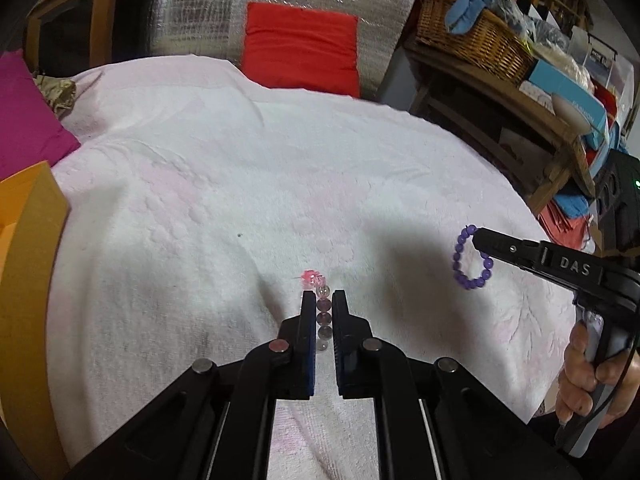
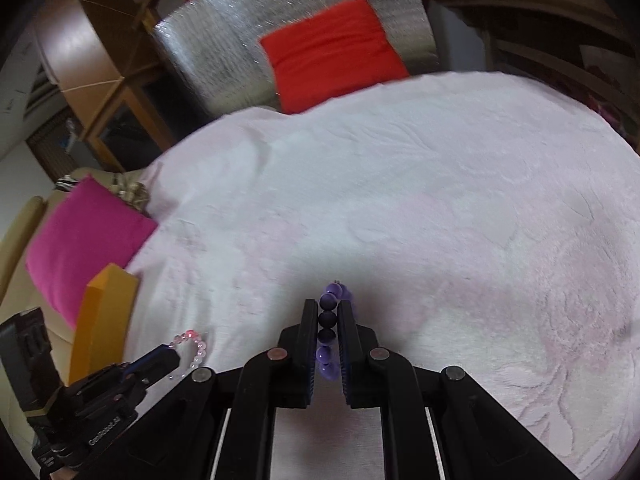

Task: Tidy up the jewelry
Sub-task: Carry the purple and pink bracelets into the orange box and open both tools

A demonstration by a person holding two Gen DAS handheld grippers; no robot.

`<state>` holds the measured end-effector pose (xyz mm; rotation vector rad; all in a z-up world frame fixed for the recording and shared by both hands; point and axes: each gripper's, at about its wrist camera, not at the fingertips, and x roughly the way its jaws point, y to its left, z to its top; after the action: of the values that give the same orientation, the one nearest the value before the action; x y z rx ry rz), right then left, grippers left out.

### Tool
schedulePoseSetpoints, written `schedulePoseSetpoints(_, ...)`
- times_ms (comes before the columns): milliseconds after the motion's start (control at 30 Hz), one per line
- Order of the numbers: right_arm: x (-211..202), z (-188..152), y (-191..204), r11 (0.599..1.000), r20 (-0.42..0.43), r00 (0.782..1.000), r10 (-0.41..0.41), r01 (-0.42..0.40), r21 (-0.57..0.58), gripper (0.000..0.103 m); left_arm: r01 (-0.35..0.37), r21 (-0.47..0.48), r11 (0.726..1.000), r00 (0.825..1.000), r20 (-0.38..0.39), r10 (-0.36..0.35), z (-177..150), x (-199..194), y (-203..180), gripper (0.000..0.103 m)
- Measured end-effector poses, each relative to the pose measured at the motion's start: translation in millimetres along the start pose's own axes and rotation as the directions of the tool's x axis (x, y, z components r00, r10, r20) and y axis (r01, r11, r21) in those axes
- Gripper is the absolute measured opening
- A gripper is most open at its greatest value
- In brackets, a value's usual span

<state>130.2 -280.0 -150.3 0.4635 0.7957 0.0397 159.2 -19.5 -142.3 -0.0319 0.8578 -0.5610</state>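
My left gripper (image 1: 323, 295) is shut on a pink and clear bead bracelet (image 1: 322, 312), held just above the white towel (image 1: 240, 184). In the right wrist view the same bracelet (image 2: 195, 346) hangs as a loop from the left gripper (image 2: 176, 356) at lower left. My right gripper (image 2: 329, 305) is shut on a purple bead bracelet (image 2: 328, 322), its beads lined up between the pads. From the left wrist view the purple bracelet (image 1: 471, 258) dangles as a ring off the right gripper (image 1: 478, 236) at the right, above the towel.
An orange box (image 1: 28, 264) stands at the left edge of the towel, also in the right wrist view (image 2: 102, 316). A magenta cushion (image 2: 88, 236) and a red cushion (image 1: 302, 46) lie beyond. A wicker basket (image 1: 472, 40) sits on a cluttered wooden shelf at right. A hand (image 1: 592, 380) grips the right tool.
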Motion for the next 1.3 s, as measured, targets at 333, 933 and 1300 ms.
schedulePoseSetpoints(333, 2, -4, 16, 0.999, 0.019, 0.999, 0.028, -0.027, -0.031, 0.011, -0.057, -0.012, 0.998, 0.996, 0.071, 0.058, 5, -21, 4, 0.007)
schedulePoseSetpoints(933, 2, -28, 64, 0.985, 0.055, 0.998, 0.017, -0.008, -0.174, 0.011, -0.207, -0.066, 0.976, 0.96, 0.18, 0.216, -16, -86, 25, 0.007)
schedulePoseSetpoints(1300, 1, -49, 154, 0.948, 0.014, 0.993, 0.114, -0.104, -0.3, 0.011, -0.294, -0.191, 0.936, 0.908, 0.251, 0.337, -25, -144, 68, 0.007)
